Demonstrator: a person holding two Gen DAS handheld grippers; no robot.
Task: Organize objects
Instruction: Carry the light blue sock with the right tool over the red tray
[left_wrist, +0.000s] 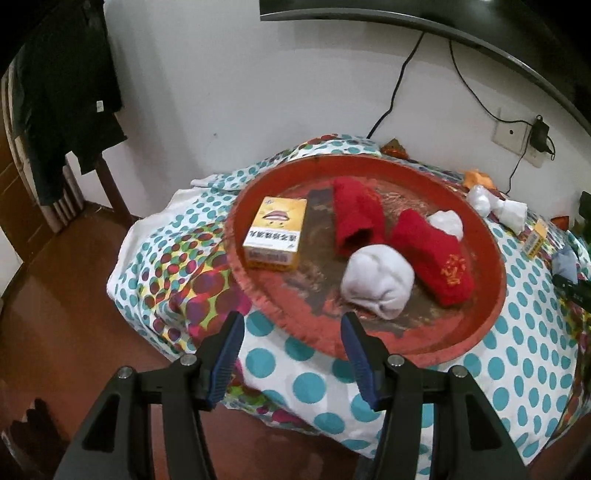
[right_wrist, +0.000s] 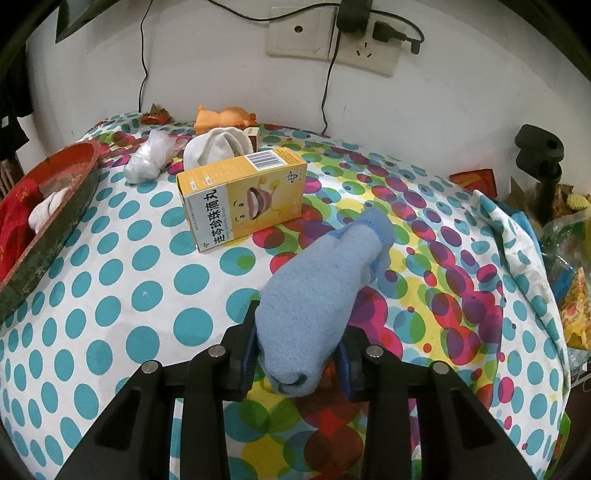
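A round red tray (left_wrist: 491, 295) lies on the dotted cloth and holds a yellow box (left_wrist: 275, 234), two red socks (left_wrist: 356, 221) (left_wrist: 436, 258) and two white sock balls (left_wrist: 376, 282) (left_wrist: 447, 223). My left gripper (left_wrist: 293, 328) hangs open at the tray's near rim with nothing between its fingers. In the right wrist view my right gripper (right_wrist: 295, 336) is shut on a rolled light-blue sock (right_wrist: 325, 280), whose far end rests on the cloth. A second yellow box (right_wrist: 243, 192) lies just beyond it. The tray's edge (right_wrist: 48, 218) shows at the left.
Behind the box lie a white sock (right_wrist: 218, 149), a clear plastic wad (right_wrist: 147, 158) and an orange toy (right_wrist: 225, 118). A wall socket with plugs and cables (right_wrist: 354, 40) is above. Snack bags (right_wrist: 569, 236) and a black stand (right_wrist: 543, 162) crowd the right edge. Dark clothes on a chair (left_wrist: 70, 92) stand at left.
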